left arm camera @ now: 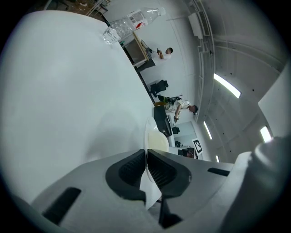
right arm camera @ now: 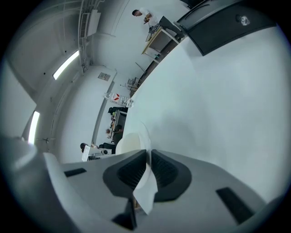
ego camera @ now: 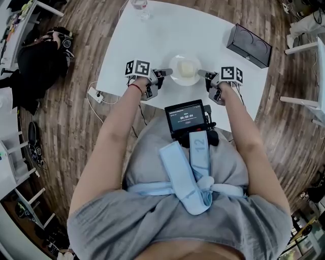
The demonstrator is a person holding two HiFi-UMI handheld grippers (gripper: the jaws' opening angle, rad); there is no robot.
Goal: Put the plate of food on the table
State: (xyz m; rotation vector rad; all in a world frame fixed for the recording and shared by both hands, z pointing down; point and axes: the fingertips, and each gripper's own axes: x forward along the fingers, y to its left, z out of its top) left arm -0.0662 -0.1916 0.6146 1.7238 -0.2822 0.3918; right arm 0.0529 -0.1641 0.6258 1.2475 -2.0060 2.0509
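A white plate point(ego camera: 175, 76) carrying a pale yellow block of food point(ego camera: 187, 69) sits over the near part of the white table point(ego camera: 147, 40). My left gripper point(ego camera: 167, 72) is shut on the plate's left rim, my right gripper point(ego camera: 201, 74) on its right rim. In the left gripper view the thin plate rim point(left arm camera: 146, 136) runs edge-on between the dark pads point(left arm camera: 132, 170) of the gripper point(left arm camera: 147, 169). The right gripper view shows the same: the plate rim point(right arm camera: 146, 136) pinched between the closed pads point(right arm camera: 163, 170) of the gripper point(right arm camera: 149, 170), with the food point(right arm camera: 129, 142) beyond.
A black box point(ego camera: 249, 45) lies at the table's right edge, also seen in the right gripper view point(right arm camera: 227, 22). A clear plastic bottle point(ego camera: 141, 7) stands at the far edge, visible too in the left gripper view point(left arm camera: 129, 22). White furniture point(ego camera: 307, 76) stands to the right; a cable point(ego camera: 99, 96) trails on the wood floor.
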